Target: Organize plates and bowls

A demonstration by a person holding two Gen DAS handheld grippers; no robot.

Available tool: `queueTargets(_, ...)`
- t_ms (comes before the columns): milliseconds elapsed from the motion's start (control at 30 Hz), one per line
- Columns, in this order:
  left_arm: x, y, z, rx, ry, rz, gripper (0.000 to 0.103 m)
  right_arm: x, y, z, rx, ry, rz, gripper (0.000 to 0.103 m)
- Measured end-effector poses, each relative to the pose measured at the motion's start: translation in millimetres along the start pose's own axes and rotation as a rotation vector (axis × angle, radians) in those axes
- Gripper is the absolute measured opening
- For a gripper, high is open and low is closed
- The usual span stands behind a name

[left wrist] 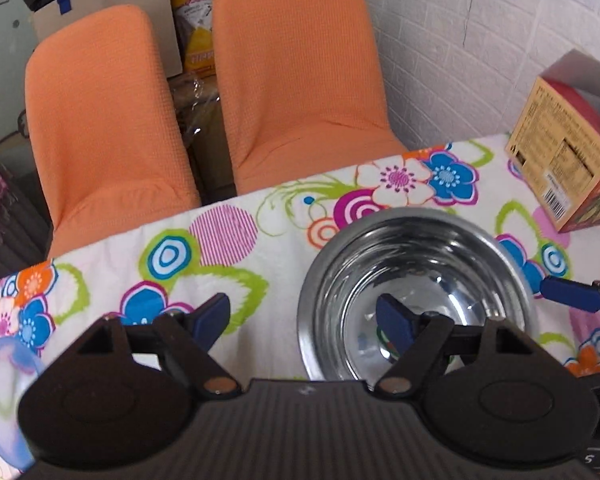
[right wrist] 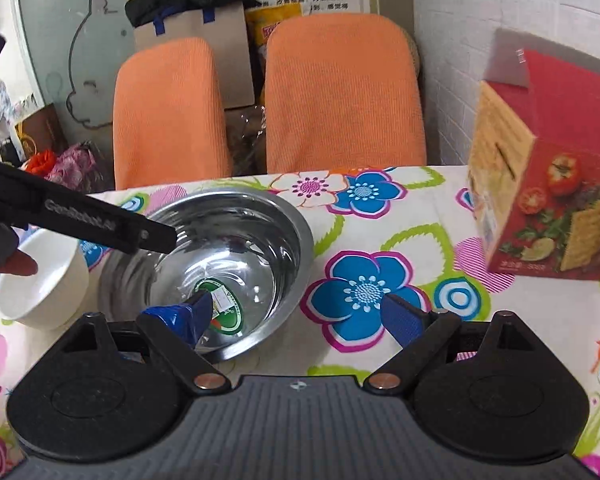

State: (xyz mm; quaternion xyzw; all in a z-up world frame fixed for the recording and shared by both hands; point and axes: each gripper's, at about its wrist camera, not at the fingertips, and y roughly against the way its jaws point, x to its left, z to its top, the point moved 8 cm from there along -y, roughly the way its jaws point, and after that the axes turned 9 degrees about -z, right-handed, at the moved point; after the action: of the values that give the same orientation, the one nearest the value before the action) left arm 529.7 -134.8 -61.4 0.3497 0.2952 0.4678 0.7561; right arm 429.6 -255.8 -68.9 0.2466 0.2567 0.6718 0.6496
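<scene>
Plainly the biggest thing in play is the bench (left wrist: pixel 228 216), spread with a flowered cloth, and on it the steel bowl (left wrist: pixel 416 264) stands upright toward the far edge, with two orange chairs (left wrist: pixel 300 80) beyond and a red cracker box (right wrist: pixel 552 184) off to its right. That bowl looks thin-walled and stiff, probably light for its width, and polished enough that smooth pads could slide on it; a round label is stuck to its floor. Its rolled rim is the sensible place to take hold, one finger inside and one outside the wall, since the curved flank offers nothing to pinch. Next in size, a white bowl (right wrist: pixel 40 280) sits just beside the steel one on its left; it looks like ceramic or melamine, thicker at the lip, likely heavier and liable to chip if knocked against the metal. A pale bluish plate (left wrist: pixel 4 392) shows blurred at the bench's near left corner. The left hand-held gripper (left wrist: pixel 304 320) is spread wide, empty, its right finger over the steel bowl's hollow and its left over the cloth. The right hand-held gripper (right wrist: pixel 304 316) is likewise wide and empty, straddling the steel bowl's right rim.
</scene>
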Motion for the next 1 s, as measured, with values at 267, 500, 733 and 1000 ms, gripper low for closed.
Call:
queueTargets(267,-4.4,-20.1,-9.3,0.031,-0.001,-0.016,0.057,21.2,-11.5,-5.2,-0.027,0.049,0.069,0.072)
queueTargets(500,-13.1,-9.9,-12.7,0.024,0.005,-0.024,0.027,35.9,-3.4,-7.9,-0.023,0.024,0.102,0.059)
queueTargets(733,-32.4,38.5,-22.1,-0.017,-0.010,-0.069,0.027,39.7,45.6,-11.2,-0.081,0.047,0.067,0.059)
queueTargets(1000,-63.3,110.0,-90.0,-0.032,-0.040,-0.096,0.026,49.7,124.5,-49.5,-0.113,0.065,0.061,0.062)
